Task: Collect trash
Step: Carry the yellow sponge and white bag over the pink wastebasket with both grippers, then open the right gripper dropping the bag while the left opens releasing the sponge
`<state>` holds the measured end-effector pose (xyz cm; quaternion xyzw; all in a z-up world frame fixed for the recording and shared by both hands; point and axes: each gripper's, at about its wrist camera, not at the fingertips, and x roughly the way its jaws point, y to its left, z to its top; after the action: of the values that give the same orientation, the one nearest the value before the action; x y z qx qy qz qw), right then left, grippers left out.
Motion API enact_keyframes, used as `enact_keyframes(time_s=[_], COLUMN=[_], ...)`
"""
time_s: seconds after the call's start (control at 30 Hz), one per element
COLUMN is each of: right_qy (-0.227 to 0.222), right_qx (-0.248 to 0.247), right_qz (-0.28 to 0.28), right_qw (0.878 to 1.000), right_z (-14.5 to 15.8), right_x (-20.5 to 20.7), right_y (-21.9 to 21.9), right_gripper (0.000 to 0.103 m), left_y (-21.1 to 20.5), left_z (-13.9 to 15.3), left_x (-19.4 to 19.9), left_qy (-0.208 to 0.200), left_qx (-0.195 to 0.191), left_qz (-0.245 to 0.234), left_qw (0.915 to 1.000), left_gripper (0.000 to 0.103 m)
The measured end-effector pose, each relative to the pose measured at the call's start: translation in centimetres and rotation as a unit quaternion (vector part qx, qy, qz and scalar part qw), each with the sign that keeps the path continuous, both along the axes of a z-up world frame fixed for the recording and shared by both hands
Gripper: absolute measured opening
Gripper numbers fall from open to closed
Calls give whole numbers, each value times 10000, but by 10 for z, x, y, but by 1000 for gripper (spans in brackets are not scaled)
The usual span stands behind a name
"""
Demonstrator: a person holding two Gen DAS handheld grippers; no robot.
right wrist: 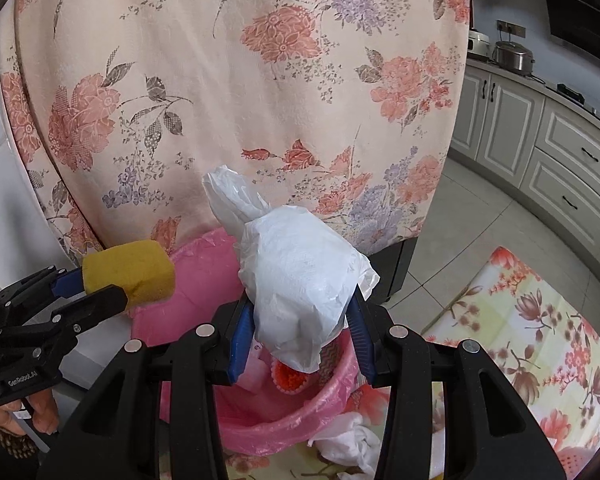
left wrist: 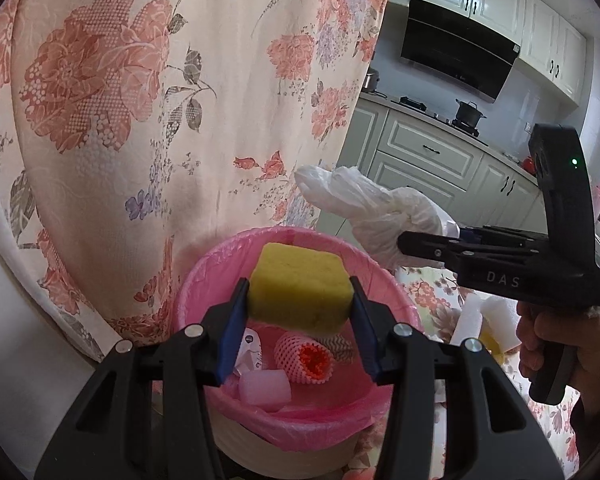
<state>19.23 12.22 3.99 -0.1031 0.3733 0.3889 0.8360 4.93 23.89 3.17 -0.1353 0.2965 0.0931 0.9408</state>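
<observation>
Left gripper (left wrist: pixel 300 312): I have it clenched on the yellow sponge (left wrist: pixel 298 286), blue pads pressed into both ends; it hangs over the far rim of the bin.
Right gripper (right wrist: pixel 300 320): clamped on the white plastic bag (right wrist: pixel 300 288), a crumpled wad bulging up between the blue pads, directly above the bin's mouth.
Bin (left wrist: pixel 204 276): round, lined with a pink bag, standing against the floral cloth; its base is cut off behind my left gripper body.
Inside the bin: an orange-pink foam fruit net (left wrist: pixel 306 360), a pale pink translucent block (left wrist: pixel 264 388), a white scrap with print I cannot read (left wrist: pixel 250 346), and a zigzag-patterned piece (left wrist: pixel 338 344) half hidden under the sponge.
Hidden from the right wrist view: the white bag covers most of the bin's contents; only the foam net and a sliver of the zigzag piece peek out below it.
Floral cloth (right wrist: pixel 240 100): hangs right behind the bin and blocks whatever it drapes over.
Beside the bin: a crumpled white wad (right wrist: pixel 348 440) touching the bin's near side, lying on a flower-print surface (right wrist: pixel 540 340) whose edges run out of frame.
Right of my left view: white and yellow pieces (left wrist: pixel 488 320), partly blocked by the hand gripping the right gripper's handle; I cannot tell what they are.
Background: kitchen cabinets (left wrist: pixel 432 148), range hood (left wrist: pixel 456 52), a pot on the hob (left wrist: pixel 468 112).
</observation>
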Motion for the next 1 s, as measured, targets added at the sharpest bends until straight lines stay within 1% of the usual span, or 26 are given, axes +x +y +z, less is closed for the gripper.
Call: enact_keyframes(time_s=[0.2,0.27,0.43,0.47,0.5,0.67,1.0], right_qy=[150,210,184,176,169,144,-29], right_qx=[-112,-69,-183,-203,-211,-247,-148], right_qz=[142,198,245,244,225,98,-232], right_qw=[9997,9996,9994,9993,9994,9995,9996], right_z=[-13,-15,-21,-22,-23,-23,-12], right_x=[15,19,26,27,28,31,23], right_y=[21,28,44,45,45,34,-5], right_gripper=[42,43,46,48,54,57,69], left_y=[3,3,5,5,6,8,3], left_z=[-3,-3,-4,-5,-6,-11,-14], left_x=[5,6,8,9,9,16,20], left_qy=[108,126,178,191,205,304,370], left_qx=[17,8,0,3,5,-26,-42], left_qz=[18,35,48,47,47,53,2], left_qw=[9999,9999,9998,9998,9998,9995,9993], left_gripper=[47,47,47,47,47,47,49])
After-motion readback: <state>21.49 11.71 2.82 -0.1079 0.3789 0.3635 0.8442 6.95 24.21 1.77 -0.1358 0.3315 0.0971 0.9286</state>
